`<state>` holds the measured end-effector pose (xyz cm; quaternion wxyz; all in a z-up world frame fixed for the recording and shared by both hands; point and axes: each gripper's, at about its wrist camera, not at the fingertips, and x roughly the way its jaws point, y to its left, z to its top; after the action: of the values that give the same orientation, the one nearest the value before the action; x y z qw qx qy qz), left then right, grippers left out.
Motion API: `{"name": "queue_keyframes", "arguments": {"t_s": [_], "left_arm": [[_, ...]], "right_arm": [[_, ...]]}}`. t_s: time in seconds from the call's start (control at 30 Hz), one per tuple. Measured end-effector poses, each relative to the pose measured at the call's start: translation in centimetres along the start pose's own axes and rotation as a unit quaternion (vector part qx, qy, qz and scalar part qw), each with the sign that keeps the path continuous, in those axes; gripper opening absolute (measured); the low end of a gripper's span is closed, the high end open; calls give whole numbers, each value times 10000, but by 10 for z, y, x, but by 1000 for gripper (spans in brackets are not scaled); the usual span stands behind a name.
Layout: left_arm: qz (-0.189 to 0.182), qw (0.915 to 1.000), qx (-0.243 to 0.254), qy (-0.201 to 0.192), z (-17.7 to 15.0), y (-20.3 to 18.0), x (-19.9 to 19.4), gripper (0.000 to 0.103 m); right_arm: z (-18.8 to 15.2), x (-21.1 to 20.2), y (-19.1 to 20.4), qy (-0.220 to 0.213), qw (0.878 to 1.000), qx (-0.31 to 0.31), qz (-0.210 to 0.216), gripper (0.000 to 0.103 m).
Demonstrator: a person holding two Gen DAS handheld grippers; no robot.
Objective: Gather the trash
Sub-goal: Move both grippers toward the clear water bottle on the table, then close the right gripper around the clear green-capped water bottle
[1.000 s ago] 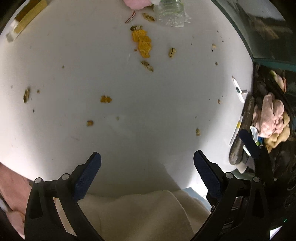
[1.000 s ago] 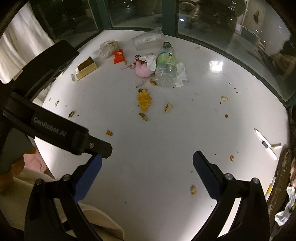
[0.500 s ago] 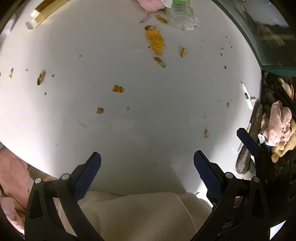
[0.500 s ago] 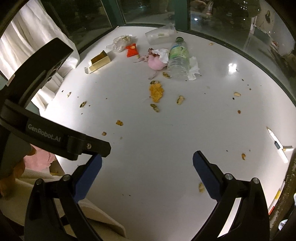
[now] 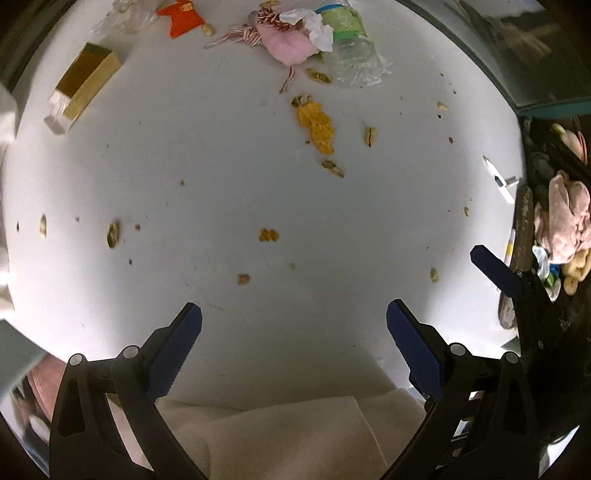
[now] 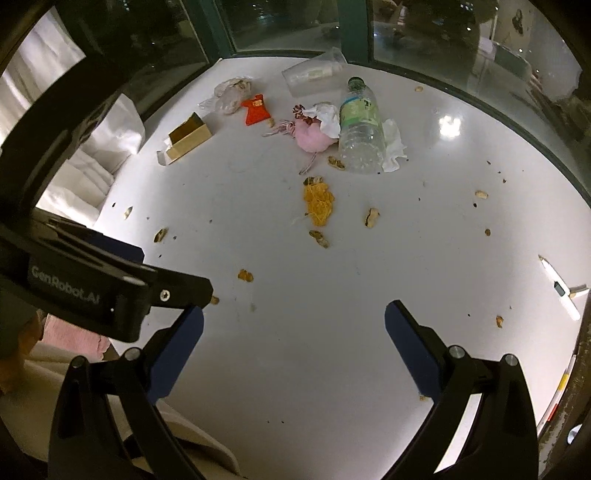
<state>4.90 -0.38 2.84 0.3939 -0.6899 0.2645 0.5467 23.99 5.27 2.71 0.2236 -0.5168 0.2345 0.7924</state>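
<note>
Left wrist view: trash lies scattered on the white table [image 5: 229, 177] — gold box [image 5: 86, 83], red packet [image 5: 181, 18], pink pouch [image 5: 290, 46] and crushed bottle [image 5: 349, 55] bunched at the far side, orange crumbs [image 5: 317, 125] and peanut shells [image 5: 370, 136] nearer.
Left gripper [image 5: 293, 332]: jaws wide apart, empty, hovering over bare table near the edge — likely poised to choose a first piece.
Right wrist view: same heap by the window, plus a tipped plastic cup [image 6: 314, 74] and clear bag [image 6: 231, 96].
Right gripper [image 6: 293, 332]: fingers spread wide, holding nothing, touching nothing; the left gripper's body crosses just beside it.
</note>
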Motion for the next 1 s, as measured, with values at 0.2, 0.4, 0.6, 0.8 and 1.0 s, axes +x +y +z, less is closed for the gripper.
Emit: {"name": "queue_keyframes", "arguments": {"t_s": [0.2,0.4,0.6,0.8,1.0], "left_arm": [[-129,9998,156,-63,11,13,-8,97],[-193,9993,302,-62,24,19,-10,97],[-141,9988,442,-122,36,29,-13,97],[-41,9989,441,-135,47,46,-11,97],[39,9993,344,-154,65,62,-7,97]], "right_arm": [[12,8,12,97,9998,54,-176,96],[26,16,18,169,9991,151,-346,96],[42,21,19,128,9983,287,-497,96],[56,34,26,194,9976,258,-616,96],[72,51,23,307,9963,284,-757,96]]}}
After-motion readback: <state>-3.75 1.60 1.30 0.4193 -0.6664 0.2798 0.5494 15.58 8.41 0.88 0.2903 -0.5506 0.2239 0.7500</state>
